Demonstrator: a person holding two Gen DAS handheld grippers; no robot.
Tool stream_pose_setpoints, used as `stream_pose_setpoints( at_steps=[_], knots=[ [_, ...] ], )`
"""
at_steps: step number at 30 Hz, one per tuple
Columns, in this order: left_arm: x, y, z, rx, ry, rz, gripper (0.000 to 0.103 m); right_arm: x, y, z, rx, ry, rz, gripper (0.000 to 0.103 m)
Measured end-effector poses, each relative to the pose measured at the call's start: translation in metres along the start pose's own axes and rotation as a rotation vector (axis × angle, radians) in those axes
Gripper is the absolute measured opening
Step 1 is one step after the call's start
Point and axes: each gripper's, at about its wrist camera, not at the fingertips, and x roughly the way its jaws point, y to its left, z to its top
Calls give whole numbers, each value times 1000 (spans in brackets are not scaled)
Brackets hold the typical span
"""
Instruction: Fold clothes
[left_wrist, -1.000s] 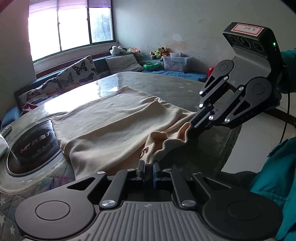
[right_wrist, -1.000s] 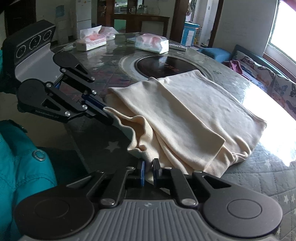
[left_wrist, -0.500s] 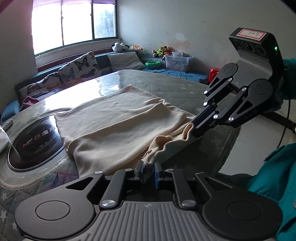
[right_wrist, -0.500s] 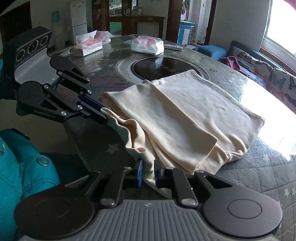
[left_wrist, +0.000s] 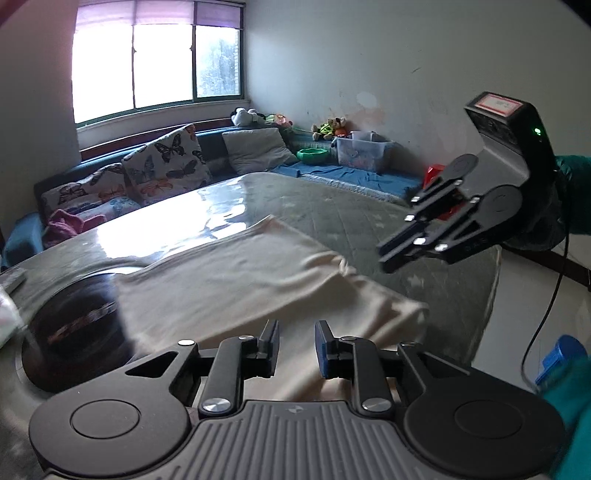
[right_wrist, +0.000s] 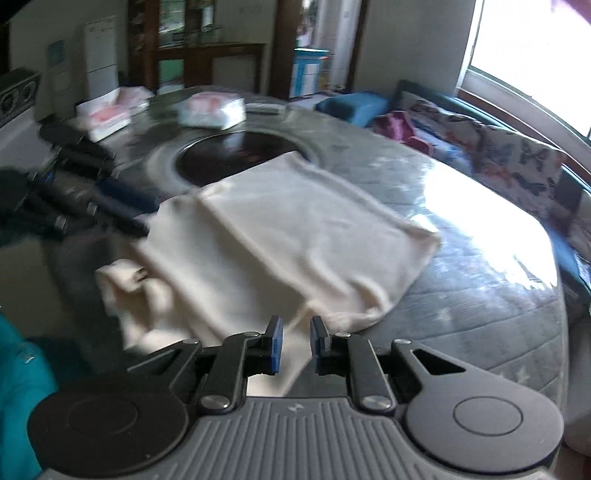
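On the round glass-topped table, beside its dark central hotplate disc, lies the cream garment, folded into a rough rectangle with one loose end bunched and hanging over the table edge nearest the person. Both claws are released. The left gripper has its blue-padded fingers parted with nothing between them and hovers just above the near edge of the cloth. The right gripper is likewise spread over the dangling flap, grasping nothing; seen from the left wrist view it hangs clear above the garment's corner farthest from the disc, its jaws only slightly apart.

Judging from this, a fold has been laid down and the loose end is what remains. To do it well, each claw should take one corner of the hanging flap, pinching a single thickness close to the hem, not the bunched middle. Lift together, keep the edge taut and level, and lay it toward the disc so its hem lines up with the folded edge. Uneven grips would likely skew the rectangle or drag the whole stack off the slick glass.
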Motion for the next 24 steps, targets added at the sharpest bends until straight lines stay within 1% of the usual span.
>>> stream_pose_setpoints(
  at_steps=[3, 7, 12, 18, 24],
  knots=[
    [35, -12, 15, -7, 5, -33, 23, 16, -25, 12, 27, -10, -45, 14],
    [81, -20, 31, -58, 36, -75, 23, 37, -57, 30, 51, -23, -102, 14],
    [120, -24, 41, -96, 69, -132, 23, 73, -99, 52, 109, -29, -132, 14],
    [139, -22, 41, -136, 95, -176, 22, 120, -133, 65, 154, -2, -149, 15],
    [146, -24, 42, -142, 118, -205, 22, 149, -139, 67, 143, 25, -143, 16]
  ],
)
